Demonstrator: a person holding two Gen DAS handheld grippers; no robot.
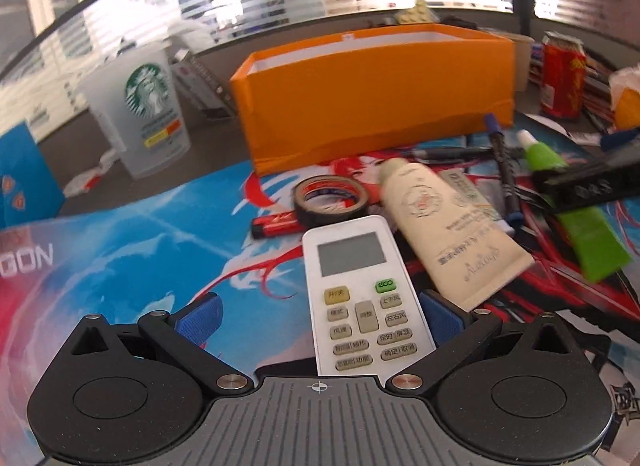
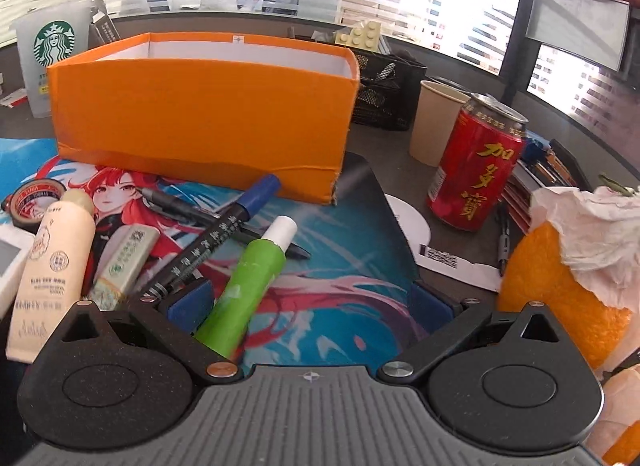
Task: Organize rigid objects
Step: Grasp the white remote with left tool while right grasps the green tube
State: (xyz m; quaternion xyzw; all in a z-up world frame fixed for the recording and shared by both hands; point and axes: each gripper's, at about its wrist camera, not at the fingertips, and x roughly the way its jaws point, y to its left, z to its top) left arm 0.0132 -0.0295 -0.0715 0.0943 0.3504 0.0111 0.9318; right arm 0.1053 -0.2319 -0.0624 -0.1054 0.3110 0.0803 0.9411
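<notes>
An open orange box (image 1: 372, 89) (image 2: 200, 113) stands at the back of a printed desk mat. In the left wrist view a white remote control (image 1: 360, 294) lies between the wide-open fingers of my left gripper (image 1: 320, 312), its right edge near the right pad. Beyond it lie a black tape roll (image 1: 330, 199), a cream tube (image 1: 452, 229) and a green tube (image 1: 572, 201). In the right wrist view my right gripper (image 2: 312, 300) is open, and the green tube (image 2: 248, 286) lies against its left pad. Black and blue markers (image 2: 228, 229) lie crossed ahead.
A Starbucks cup (image 1: 144, 105) stands left of the box. A red drink can (image 2: 476, 161), a paper cup (image 2: 436, 125), a black mesh holder (image 2: 384, 93) and an orange item under tissue (image 2: 568, 278) stand at the right. A red lighter (image 1: 276, 225) lies by the tape.
</notes>
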